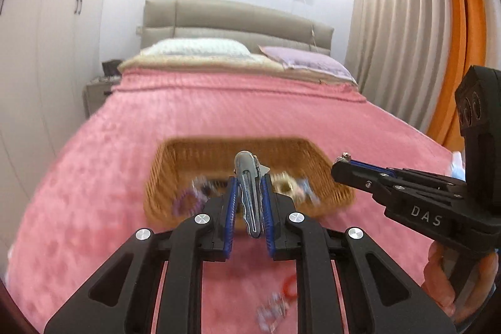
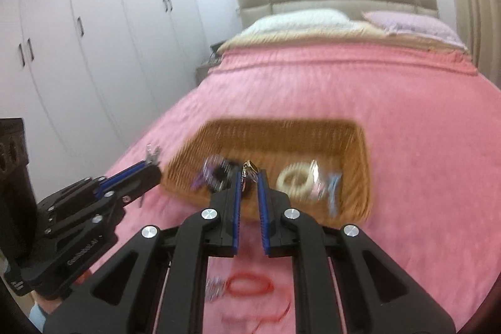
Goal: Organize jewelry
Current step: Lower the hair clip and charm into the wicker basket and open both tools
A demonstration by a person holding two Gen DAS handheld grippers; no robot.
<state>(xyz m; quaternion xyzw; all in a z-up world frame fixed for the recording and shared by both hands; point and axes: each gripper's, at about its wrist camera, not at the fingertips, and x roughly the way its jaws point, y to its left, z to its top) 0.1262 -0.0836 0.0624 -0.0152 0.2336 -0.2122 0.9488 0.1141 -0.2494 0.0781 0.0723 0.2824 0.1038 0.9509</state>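
Note:
A woven basket [image 1: 175, 158] [image 2: 357, 152] sits on the pink bedspread and holds several pieces: a cream bracelet [image 2: 296, 179], a purple ring-shaped piece [image 1: 186, 202] and blue bits. My left gripper [image 1: 248, 180] is shut on a silver hair clip [image 1: 247, 177], held above the basket's near edge. My right gripper [image 2: 249, 174] is shut on a small gold-toned piece [image 2: 249, 167], also above the basket's near edge. Each gripper shows in the other's view: the right one [image 1: 338, 166], the left one [image 2: 153, 165]. A red cord bracelet [image 2: 249, 284] lies on the spread below the grippers.
The pink bedspread [image 1: 219, 111] covers the bed; pillows [image 1: 200, 47] and a grey headboard are at the far end. White wardrobes [image 2: 94, 36] stand at the left, curtains [image 1: 391, 36] at the right. A small silver trinket [image 2: 216, 287] lies by the red cord.

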